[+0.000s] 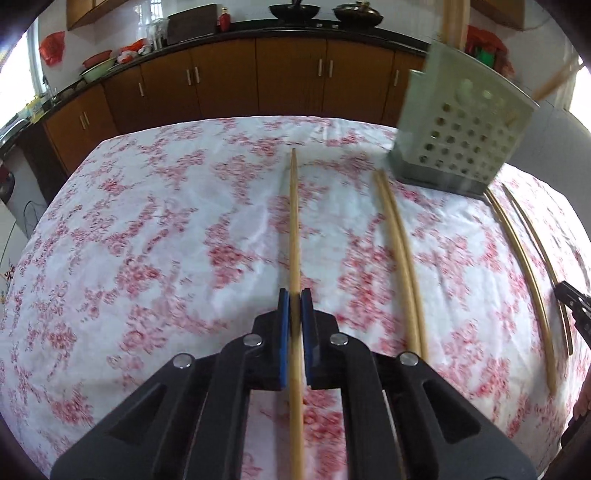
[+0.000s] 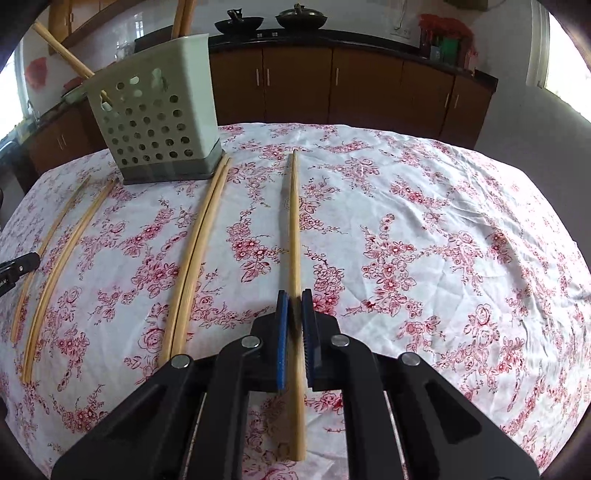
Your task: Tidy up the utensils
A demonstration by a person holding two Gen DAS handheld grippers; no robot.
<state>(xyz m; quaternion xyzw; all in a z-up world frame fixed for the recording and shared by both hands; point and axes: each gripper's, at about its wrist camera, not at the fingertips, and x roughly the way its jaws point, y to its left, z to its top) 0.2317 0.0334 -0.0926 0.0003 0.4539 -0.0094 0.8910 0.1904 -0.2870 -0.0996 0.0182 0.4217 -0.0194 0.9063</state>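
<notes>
1. The left gripper [image 1: 294, 295] is pinching the first chopstick [image 1: 293, 221] between its blue pads. The stick points straight to 12 o'clock.
2. The right gripper [image 2: 294, 295] is pinching the second chopstick [image 2: 294, 221] the same way, also pointing to 12 o'clock.
3. The holder [image 1: 465, 133] with round holes stands at 2 o'clock in the left view and at 10 o'clock in the right view. A few standing chopsticks [image 2: 62, 55] already lean inside it.
4. More loose chopsticks [image 2: 195, 258] lie on the tabletop, and their far ends reach the foot of the holder.
5. What could go wrong: each stick is long and thin and held near one end. I think it could swing or slip out if it is tipped up fast.
6. The holder looks light. A stick tip that bumps its wall or rim could push it over and spill what is inside.
7. Both grippers head for one holder, so they could bump each other. The leaning sticks could block the way in too.
8. The left view is blurry, so aiming from it is hard.
9. The tabletop has a white cloth [image 1: 147, 240] with red flowers. It is wrinkly, so sticks could roll or catch on it.
10. The room is a kitchen. Brown cupboards [image 2: 369, 85] run along 12 o'clock, with dark pots [image 2: 301, 16] on top. Bright windows sit at 3 and 9 o'clock.
</notes>
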